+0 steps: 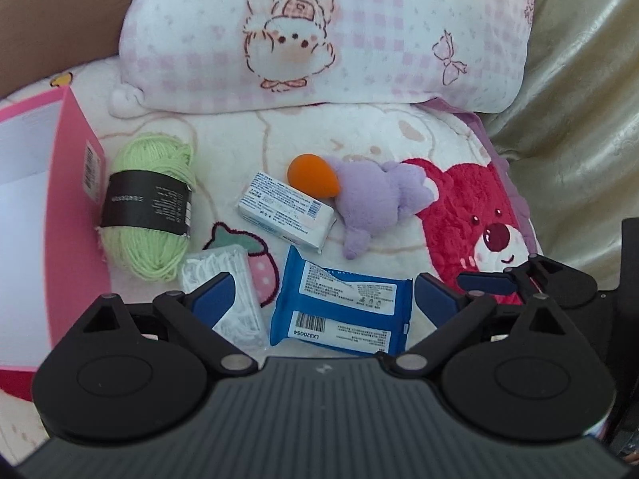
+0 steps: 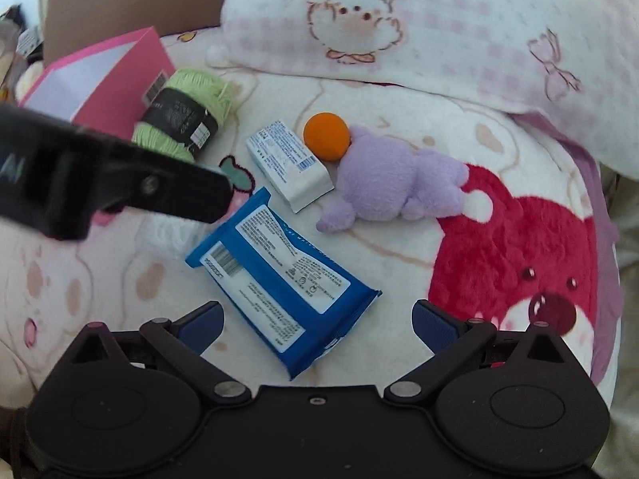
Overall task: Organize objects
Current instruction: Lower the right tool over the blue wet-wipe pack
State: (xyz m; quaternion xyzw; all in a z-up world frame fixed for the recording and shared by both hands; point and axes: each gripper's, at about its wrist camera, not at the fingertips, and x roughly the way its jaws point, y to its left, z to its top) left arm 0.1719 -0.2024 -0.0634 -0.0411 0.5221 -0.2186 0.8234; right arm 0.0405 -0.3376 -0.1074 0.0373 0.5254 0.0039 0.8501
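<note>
only legible bit: "LX320054" beside barcode on white label of blue wipes pack. other print on soap box just behind pack, yarn band, pink box: too tiny.

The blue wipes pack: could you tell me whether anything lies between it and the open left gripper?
Nothing visible does. The blue wipes pack lies flat on the blanket, straight ahead of the open left gripper, with bare air between them. The clear bag of floss picks sits beside the pack, under the gripper's left finger, not across the approach.
</note>
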